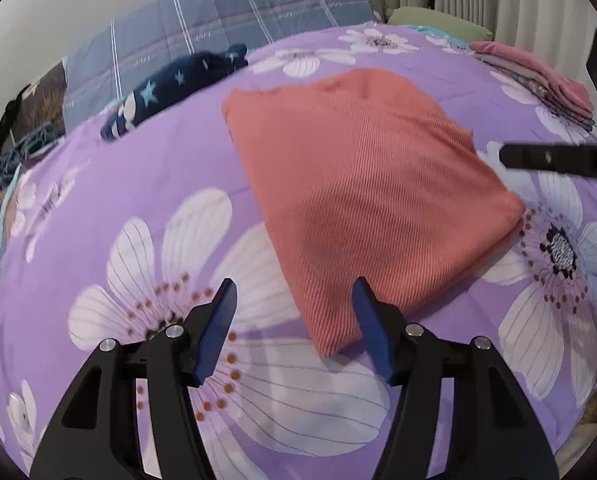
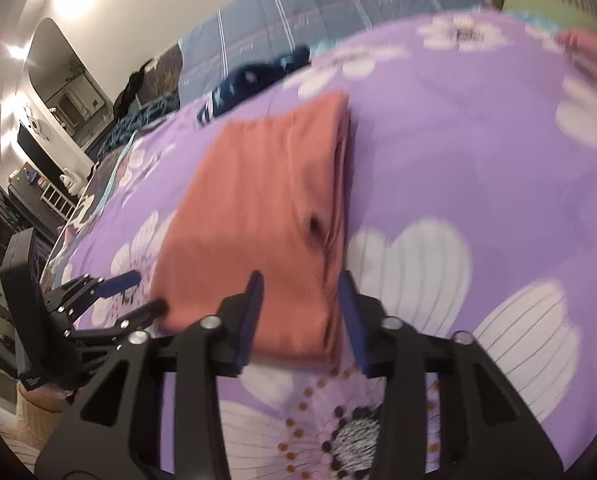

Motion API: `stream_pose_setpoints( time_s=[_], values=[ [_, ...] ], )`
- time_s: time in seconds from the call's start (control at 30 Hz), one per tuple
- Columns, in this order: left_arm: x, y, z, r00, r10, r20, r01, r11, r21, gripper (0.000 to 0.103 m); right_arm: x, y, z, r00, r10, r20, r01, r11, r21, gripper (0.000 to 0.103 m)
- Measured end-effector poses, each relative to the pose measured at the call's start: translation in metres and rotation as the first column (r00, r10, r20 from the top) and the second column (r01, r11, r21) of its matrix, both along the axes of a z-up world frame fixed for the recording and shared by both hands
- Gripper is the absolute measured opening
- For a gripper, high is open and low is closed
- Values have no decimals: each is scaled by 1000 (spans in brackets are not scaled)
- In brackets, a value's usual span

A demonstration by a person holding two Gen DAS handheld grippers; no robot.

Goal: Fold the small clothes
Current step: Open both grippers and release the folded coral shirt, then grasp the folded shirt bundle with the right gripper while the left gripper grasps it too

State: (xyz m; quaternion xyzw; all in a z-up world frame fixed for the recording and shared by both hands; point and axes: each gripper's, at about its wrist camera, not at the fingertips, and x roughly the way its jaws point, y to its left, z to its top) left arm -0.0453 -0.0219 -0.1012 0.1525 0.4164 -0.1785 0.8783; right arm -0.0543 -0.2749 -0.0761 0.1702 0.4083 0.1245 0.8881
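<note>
A salmon ribbed garment (image 1: 362,192) lies folded into a flat rectangle on the purple floral bedspread (image 1: 138,168). My left gripper (image 1: 294,312) hovers at its near corner, jaws apart; the corner lies between the blue pads without being pinched. In the right wrist view the same garment (image 2: 266,200) runs away from my right gripper (image 2: 301,300). Its jaws are apart, and the thick folded near edge lies loose between them. A black finger (image 1: 538,159) of the right gripper reaches in over the garment's right side. The left gripper (image 2: 142,294) sits at the garment's left corner.
A navy star-print garment (image 1: 178,84) lies at the far left of the bed. A stack of folded pink and grey clothes (image 1: 538,80) sits at the far right. A blue-grey plaid quilt (image 1: 218,20) and a green pillow (image 1: 438,20) lie behind. Room furniture (image 2: 38,152) stands beyond the bed.
</note>
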Motion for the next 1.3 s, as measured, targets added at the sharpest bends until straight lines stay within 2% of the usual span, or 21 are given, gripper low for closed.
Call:
stream_pose_setpoints(
  time_s=[0.1, 0.3, 0.4, 0.47, 0.63, 0.77, 0.87, 1.03, 1.3],
  values=[
    [7, 3, 7, 1000, -6, -4, 6, 999, -44, 61, 12, -8, 6, 1000, -16, -1, 16, 1000, -7, 58],
    [30, 6, 7, 999, 13, -44, -18, 993, -118, 62, 39, -5, -9, 997, -8, -78, 6, 1000, -22, 60],
    [42, 6, 0, 999, 35, -40, -39, 993, -113, 69, 47, -5, -21, 993, -8, -119, 9, 1000, 5, 60],
    [49, 8, -5, 998, 39, -47, -44, 992, -119, 78, 52, -4, -26, 991, -9, -136, 11, 1000, 16, 60],
    [64, 15, -11, 994, 16, -104, -38, 976, -215, 83, 60, 1, -30, 990, 4, -144, -3, 1000, 11, 64],
    [80, 20, -26, 981, -50, -189, -16, 943, -331, 86, 68, 5, -31, 989, 29, -147, -28, 1000, 10, 65],
    [92, 22, -28, 975, -83, -206, -9, 911, -411, 88, 72, 9, -30, 989, 52, -139, -53, 999, -5, 62],
    [109, 17, -29, 964, -118, -237, -10, 877, -480, 88, 81, 7, -30, 986, 76, -146, -74, 997, 23, 58],
    [137, 6, -33, 962, -147, -230, 11, 862, -506, 89, 109, -3, -40, 977, 97, -192, -70, 987, 142, 42]
  ],
)
